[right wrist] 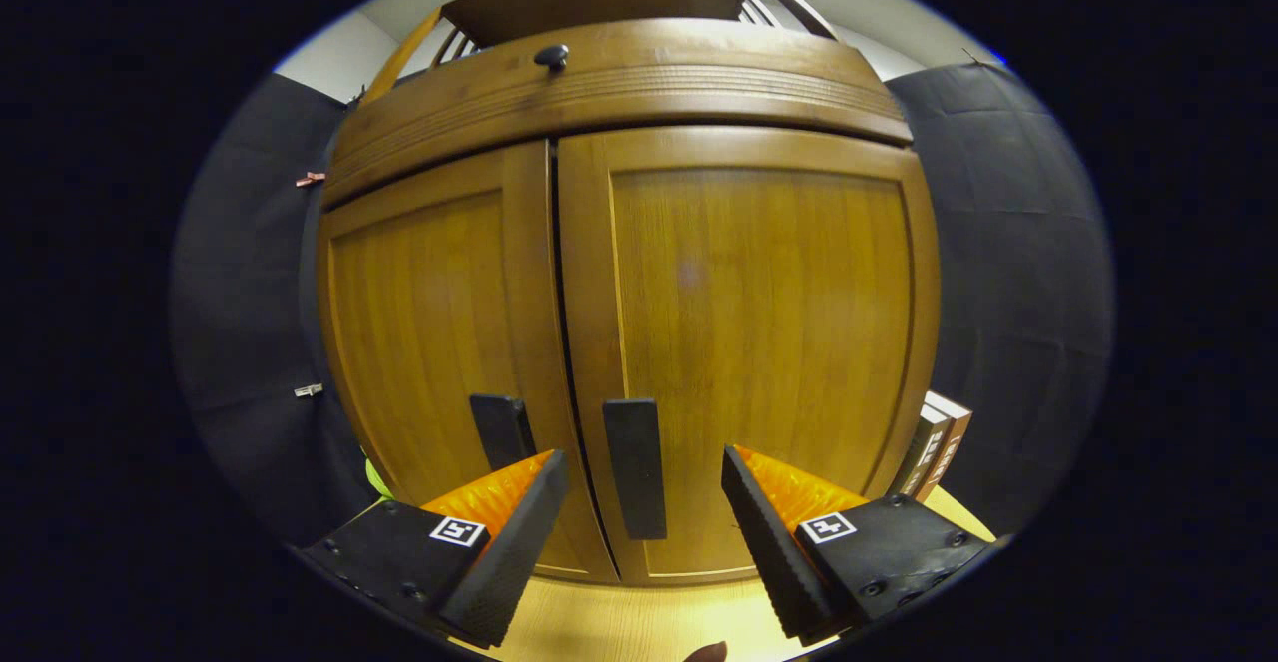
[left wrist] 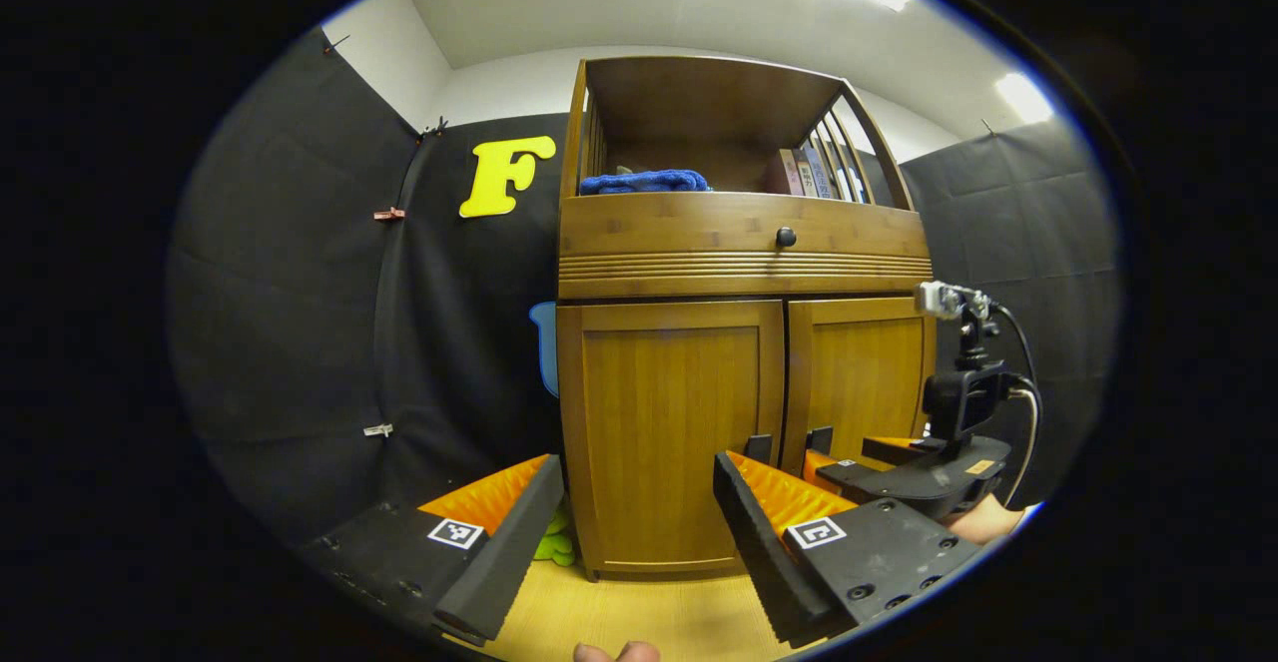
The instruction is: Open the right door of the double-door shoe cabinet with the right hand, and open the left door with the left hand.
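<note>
The wooden shoe cabinet [left wrist: 744, 263] stands ahead with both doors closed. In the left gripper view my left gripper [left wrist: 634, 502] is open, some way back from the left door [left wrist: 669, 422], whose dark handle [left wrist: 759, 447] shows just above my right finger. My right gripper [left wrist: 844, 454] is farther forward, close to the right door [left wrist: 859, 372]. In the right gripper view my right gripper [right wrist: 644, 487] is open with the right door's black handle [right wrist: 635, 467] standing between the fingers, untouched. The left door's handle [right wrist: 502, 429] is just left of it.
Above the doors is a drawer with a black knob [left wrist: 786, 237]. The open shelf holds a blue towel [left wrist: 644, 181] and books [left wrist: 809, 173]. More books [right wrist: 934, 452] stand at the cabinet's right side. Something green [left wrist: 554, 542] lies on the wooden floor [left wrist: 639, 612] at its left foot.
</note>
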`<state>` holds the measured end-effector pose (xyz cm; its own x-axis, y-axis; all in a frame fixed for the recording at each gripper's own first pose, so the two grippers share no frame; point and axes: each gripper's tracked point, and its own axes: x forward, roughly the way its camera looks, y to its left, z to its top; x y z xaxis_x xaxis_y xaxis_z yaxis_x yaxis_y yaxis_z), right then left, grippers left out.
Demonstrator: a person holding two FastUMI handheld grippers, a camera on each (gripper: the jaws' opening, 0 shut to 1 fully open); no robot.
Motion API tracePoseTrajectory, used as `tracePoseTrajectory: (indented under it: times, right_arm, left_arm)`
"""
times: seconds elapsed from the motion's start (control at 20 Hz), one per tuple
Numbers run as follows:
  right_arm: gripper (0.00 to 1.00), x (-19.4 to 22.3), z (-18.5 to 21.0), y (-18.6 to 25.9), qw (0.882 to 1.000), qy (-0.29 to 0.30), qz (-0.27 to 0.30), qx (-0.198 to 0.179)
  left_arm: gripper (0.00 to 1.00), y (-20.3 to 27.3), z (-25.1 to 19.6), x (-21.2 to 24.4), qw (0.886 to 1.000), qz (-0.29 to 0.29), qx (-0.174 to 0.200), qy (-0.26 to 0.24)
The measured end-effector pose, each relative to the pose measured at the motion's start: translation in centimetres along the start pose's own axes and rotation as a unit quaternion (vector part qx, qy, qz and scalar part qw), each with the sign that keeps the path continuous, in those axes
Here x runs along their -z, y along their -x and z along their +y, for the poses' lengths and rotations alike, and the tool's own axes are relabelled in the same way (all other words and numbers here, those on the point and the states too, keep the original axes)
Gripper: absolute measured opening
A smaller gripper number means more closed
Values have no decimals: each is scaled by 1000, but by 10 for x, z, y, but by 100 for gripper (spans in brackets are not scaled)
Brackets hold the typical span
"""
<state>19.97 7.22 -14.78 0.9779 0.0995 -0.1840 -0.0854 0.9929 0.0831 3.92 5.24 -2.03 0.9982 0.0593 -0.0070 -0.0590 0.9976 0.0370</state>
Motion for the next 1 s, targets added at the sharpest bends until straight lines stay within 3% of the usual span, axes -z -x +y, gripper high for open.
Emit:
tracePoseTrajectory:
  times: [0.1, 0.35, 0.5, 0.55, 0.6, 1.0]
  right_arm:
    - [94, 8, 0, -18, 1000, 1, 10, 2]
    - [53, 26, 5, -41, 999, 20, 23, 9]
    - [35, 24, 4, -41, 1000, 20, 15, 12]
    - [35, 24, 3, -47, 1000, 18, 18, 9]
    - [28, 25, 3, -41, 1000, 15, 23, 4]
    - [28, 28, -4, 0, 999, 5, 33, -17]
  left_arm:
    - [94, -4, 1, 3, 1000, 3, -4, -1]
    - [94, -11, 7, 12, 1000, 15, -14, -4]
    - [95, -12, 11, 14, 1000, 19, -20, -1]
    - [95, -12, 12, 14, 1000, 19, -21, 2]
    - [94, -12, 11, 12, 1000, 18, -21, 3]
    - [94, 1, 0, 4, 1000, 10, -10, 4]
